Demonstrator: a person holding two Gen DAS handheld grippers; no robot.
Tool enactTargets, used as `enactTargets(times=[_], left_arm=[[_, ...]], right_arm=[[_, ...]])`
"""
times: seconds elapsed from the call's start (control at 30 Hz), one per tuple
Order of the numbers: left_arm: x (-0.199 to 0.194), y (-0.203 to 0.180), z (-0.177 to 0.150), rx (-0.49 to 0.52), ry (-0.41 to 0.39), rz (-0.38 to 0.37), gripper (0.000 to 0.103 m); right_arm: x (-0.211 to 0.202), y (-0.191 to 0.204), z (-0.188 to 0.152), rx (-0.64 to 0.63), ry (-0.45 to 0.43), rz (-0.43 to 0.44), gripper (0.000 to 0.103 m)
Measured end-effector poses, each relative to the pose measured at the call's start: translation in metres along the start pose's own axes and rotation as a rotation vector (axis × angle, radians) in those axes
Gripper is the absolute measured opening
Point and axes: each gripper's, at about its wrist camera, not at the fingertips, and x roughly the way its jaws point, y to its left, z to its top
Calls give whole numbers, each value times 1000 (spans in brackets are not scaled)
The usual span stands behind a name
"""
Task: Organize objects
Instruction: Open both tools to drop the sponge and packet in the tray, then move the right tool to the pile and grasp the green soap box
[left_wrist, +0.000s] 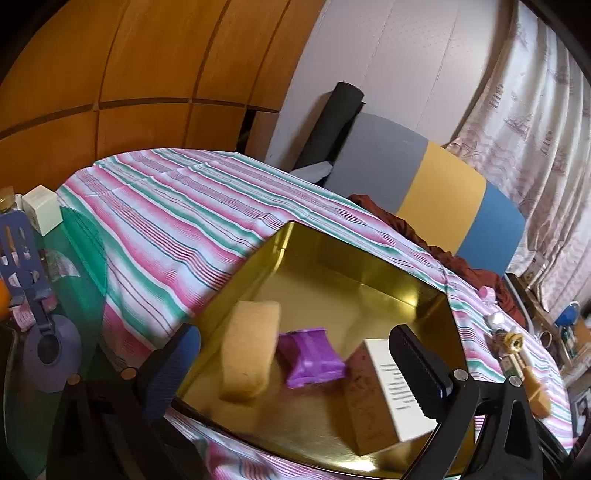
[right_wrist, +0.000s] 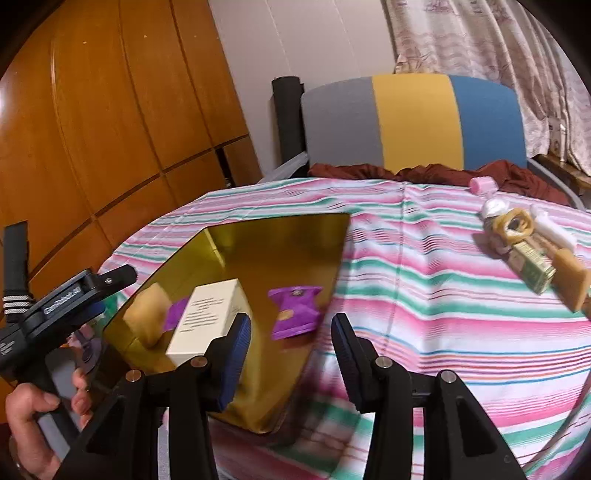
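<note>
- The gold tray (left_wrist: 332, 258) lies on the striped cloth (left_wrist: 166, 206) and holds three things: a tan sponge (left_wrist: 251, 347) at its left, a purple packet (left_wrist: 310, 354) in the middle, and a white-topped box (left_wrist: 384, 391) at its right.
- The left gripper (left_wrist: 291, 365) has its jaws spread wide above the tray's near edge; nothing is pressed between them, though sponge, packet and box all show through the gap.
- The right gripper (right_wrist: 291, 350) stands with jaws part-way apart and empty, over the tray's right corner and the cloth beside it.
- In the right wrist view, a hand (right_wrist: 33, 417) grasps the left gripper's handle at the lower left.
- Off the tray, on the cloth to the right, sit a small cluster: a pink cap (right_wrist: 482, 184), a tan ring (right_wrist: 513, 225), a green-printed box (right_wrist: 532, 267) and a tan block (right_wrist: 570, 282).
- A grey, yellow and blue chair back (right_wrist: 413, 122) rises behind the table.
- A blue spatula (left_wrist: 22, 251) lies off the left edge.
</note>
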Motion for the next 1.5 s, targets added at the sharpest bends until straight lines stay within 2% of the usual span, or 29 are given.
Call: enactTargets(times=[0.13, 0.3, 0.57, 0.7, 0.83, 0.9, 0.97, 1.07, 1.17, 1.23, 1.4, 1.5], left_arm=[[-5, -17, 0, 38, 5, -37, 103], [-9, -52, -6, 130, 26, -116, 103], [-4, -121, -31, 310, 149, -269, 103], [-7, -148, -45, 387, 176, -306, 103], [-9, -167, -55, 422, 202, -330, 103], [-11, -173, -61, 437, 216, -342, 103], [-13, -176, -66, 455, 221, -345, 103], [-12, -180, -70, 472, 237, -345, 103], [-7, -184, -71, 477, 256, -345, 103], [-3, -188, -71, 481, 262, -348, 103], [13, -209, -58, 470, 271, -352, 103], [23, -225, -51, 474, 272, -358, 103]], right_arm=[[-2, -24, 3, 40, -2, -56, 46], [-4, -63, 2, 107, 6, -130, 46], [4, -133, -6, 181, 80, -224, 46], [7, -179, 19, 190, 67, -307, 46], [20, -221, 49, 180, 52, -375, 49], [34, -238, 58, 162, 84, -390, 49], [46, -248, 58, 161, 118, -373, 49], [53, -249, 55, 121, 112, -417, 49], [56, -254, 48, 147, 109, -347, 49], [55, -251, 45, 137, 96, -352, 48], [57, -248, 39, 126, 112, -342, 36], [54, -244, 34, 130, 102, -355, 34]])
